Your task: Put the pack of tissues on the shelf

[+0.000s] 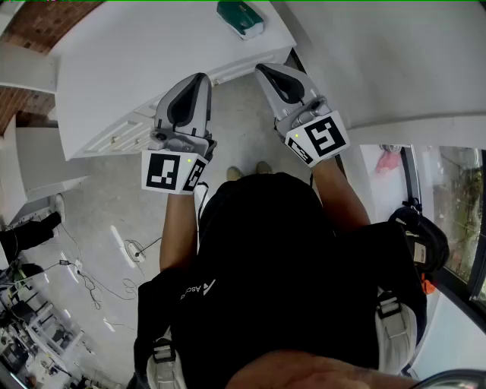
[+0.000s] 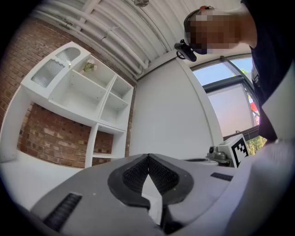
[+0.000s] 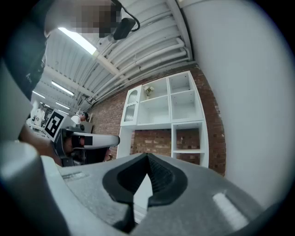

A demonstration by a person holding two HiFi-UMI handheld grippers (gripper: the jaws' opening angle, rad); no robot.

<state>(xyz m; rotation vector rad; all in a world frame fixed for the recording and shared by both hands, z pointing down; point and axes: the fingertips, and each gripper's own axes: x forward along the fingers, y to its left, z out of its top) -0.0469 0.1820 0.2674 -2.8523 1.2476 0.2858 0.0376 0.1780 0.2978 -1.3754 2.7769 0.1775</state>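
The pack of tissues (image 1: 241,18), teal and white, lies on a white tabletop (image 1: 137,68) at the far edge of the head view. Both grippers are held up side by side in front of the person, short of the pack and apart from it. My left gripper (image 1: 200,77) is shut with nothing between its pads (image 2: 148,156). My right gripper (image 1: 261,70) is also shut and empty (image 3: 147,156). A white shelf unit (image 3: 166,103) with several open compartments stands against a brick wall; it also shows in the left gripper view as the shelf unit (image 2: 87,92).
A small plant (image 3: 148,90) sits in an upper shelf compartment. A broad white wall panel (image 2: 170,115) stands right of the shelf. Cables (image 1: 91,281) and gear litter the floor at the left. A window (image 1: 456,205) is at the right.
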